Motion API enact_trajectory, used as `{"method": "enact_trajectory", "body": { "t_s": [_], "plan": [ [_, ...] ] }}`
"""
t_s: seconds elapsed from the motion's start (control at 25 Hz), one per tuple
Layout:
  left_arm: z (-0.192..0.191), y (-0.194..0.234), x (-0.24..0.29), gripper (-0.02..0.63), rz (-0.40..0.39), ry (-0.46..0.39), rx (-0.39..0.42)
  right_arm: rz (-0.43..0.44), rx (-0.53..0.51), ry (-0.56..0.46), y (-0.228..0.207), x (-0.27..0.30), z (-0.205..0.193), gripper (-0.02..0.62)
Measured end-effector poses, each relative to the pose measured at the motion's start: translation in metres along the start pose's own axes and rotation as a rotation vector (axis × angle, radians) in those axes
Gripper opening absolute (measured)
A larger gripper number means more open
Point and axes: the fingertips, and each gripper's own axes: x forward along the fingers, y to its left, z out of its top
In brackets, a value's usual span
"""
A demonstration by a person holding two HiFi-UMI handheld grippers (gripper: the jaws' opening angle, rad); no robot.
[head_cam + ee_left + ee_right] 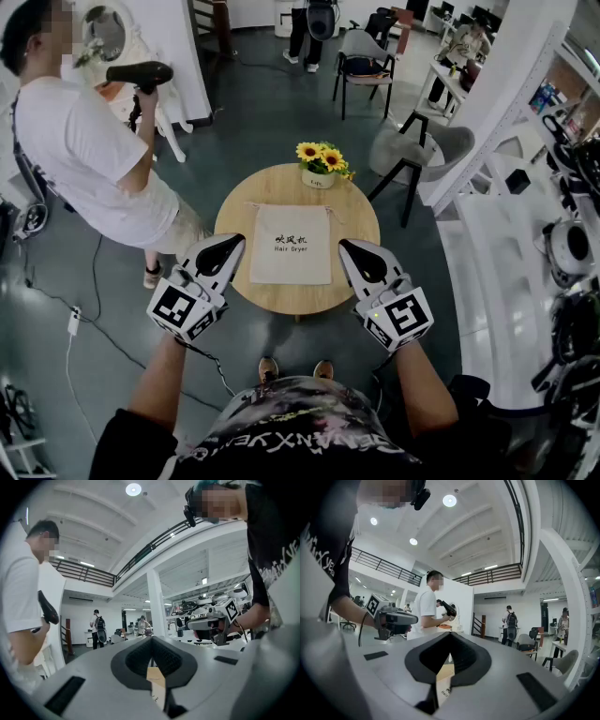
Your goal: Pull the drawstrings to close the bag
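The bag (291, 244) lies flat in the middle of the round table (361, 230), right between my two sets of fingertips, with its mouth on the far side, away from me. The drawstrings (332, 215) show only as thin cords at the two far corners, a little beyond and inward of the fingertips. I hold the left gripper (234, 244) just beside the bag's left edge and the right gripper (347, 246) just beside its right edge, both level and above the wood. In each gripper view the fingers are clenched tight on nothing, with only a sliver of the bag visible below them. Past the bag's mouth, further out from the fingertips, stands a flower pot (319, 176), and off beyond my left gripper a person (84, 150) stands holding a hair dryer (141, 73). I think the main risk is the cords themselves. They are thin and lie flat, so fingers closing low could pinch cloth with them or miss and scrape the wood. The bag looks flat and light, so an uneven pull may just drag it across the table instead of cinching it. A reach too far forward could tip the pot.
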Motion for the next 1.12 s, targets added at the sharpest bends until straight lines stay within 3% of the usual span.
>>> {"method": "enact_trajectory", "body": {
  "t_s": [1.12],
  "plan": [
    [-0.0084, -0.0002, 0.0029, 0.014, 0.004, 0.010, 0.004, -0.004, 0.030, -0.011, -0.0042, 0.0011, -0.0058, 0.002]
  ]
}}
